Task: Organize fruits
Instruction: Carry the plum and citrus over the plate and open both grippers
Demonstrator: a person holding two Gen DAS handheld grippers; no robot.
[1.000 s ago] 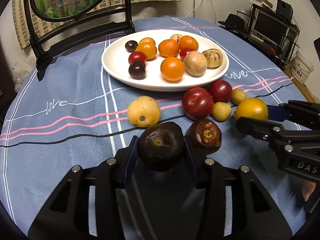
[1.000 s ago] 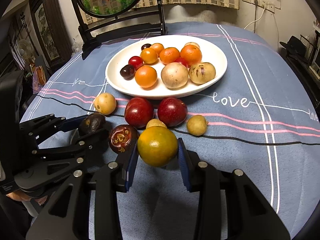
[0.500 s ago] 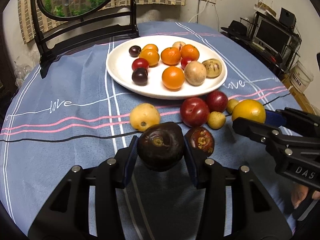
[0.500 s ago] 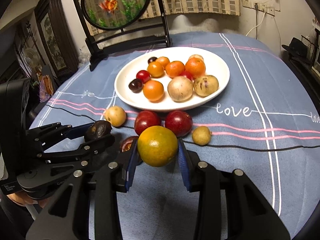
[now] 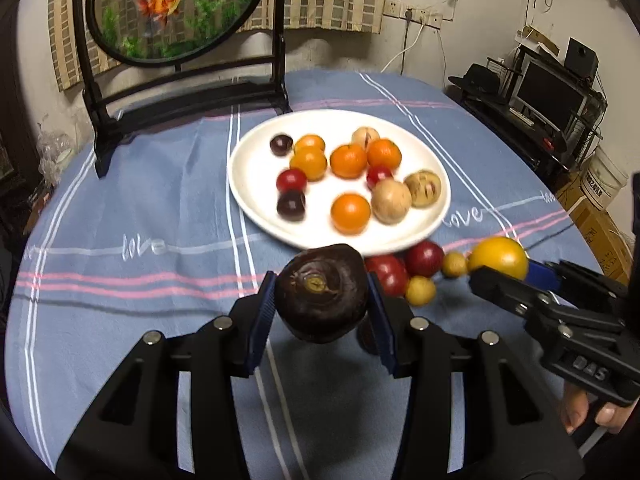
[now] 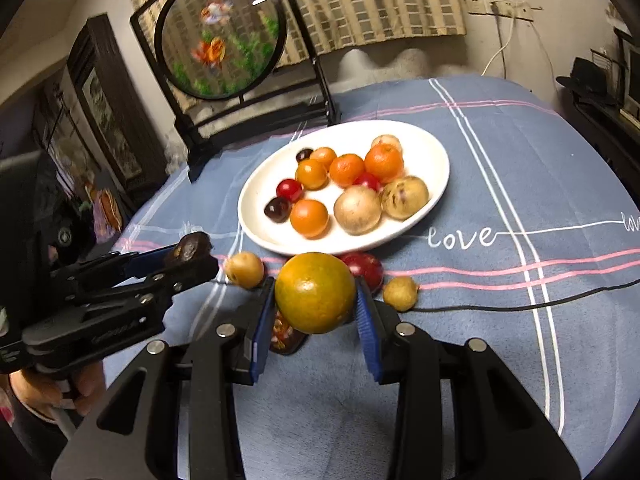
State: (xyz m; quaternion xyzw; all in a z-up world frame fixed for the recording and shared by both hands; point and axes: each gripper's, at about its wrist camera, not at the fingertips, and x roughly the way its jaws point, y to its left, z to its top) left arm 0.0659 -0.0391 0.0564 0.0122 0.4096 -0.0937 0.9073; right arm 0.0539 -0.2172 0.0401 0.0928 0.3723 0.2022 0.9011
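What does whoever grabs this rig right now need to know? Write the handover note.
Left gripper: shut on a dark purple fruit, held above the cloth.
Right gripper: shut on a yellow-orange citrus, also off the cloth.
White plate: already holds oranges, small red and dark fruits and two tan ones.
Left on the blue tablecloth, in front of the plate: red plums, small yellow fruits and a cut dark fruit.
Next: probably put both held fruits on the plate, then collect the rest.

Dim warm indoor light, slight motion blur, strong fisheye bending with dark corners.
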